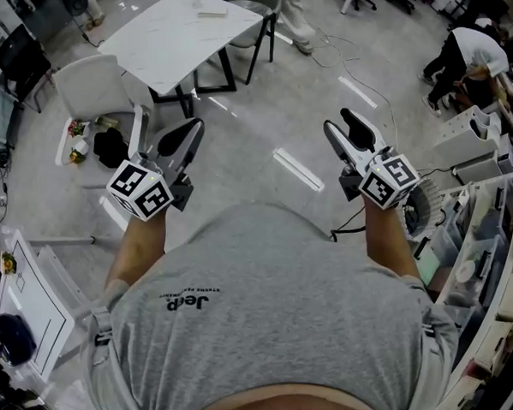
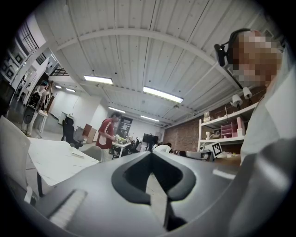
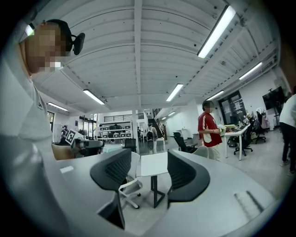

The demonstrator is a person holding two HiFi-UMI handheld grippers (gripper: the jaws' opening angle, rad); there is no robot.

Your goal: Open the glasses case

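Lighting: bright, even, indoor. Source: long white fluorescent ceiling tubes (image 2: 159,94), shining down from overhead; one (image 3: 217,30) is glaring in right gripper view. In head view, white marble-pattern rectangular table top (image 1: 184,33) is coming up near blown-out. Both gripper views are bending hard at edges w/ black corners. Body of left gripper (image 2: 150,154) is reading soft close to lens. Shadows are staying faint.

Table (image 1: 162,49) top smooth white; floor (image 1: 245,96) glossy grey; T-shirt (image 1: 270,278) matt cloth.

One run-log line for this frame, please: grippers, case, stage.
left gripper: shut, empty | right gripper: open, empty | glasses case: not in view | stage: not started
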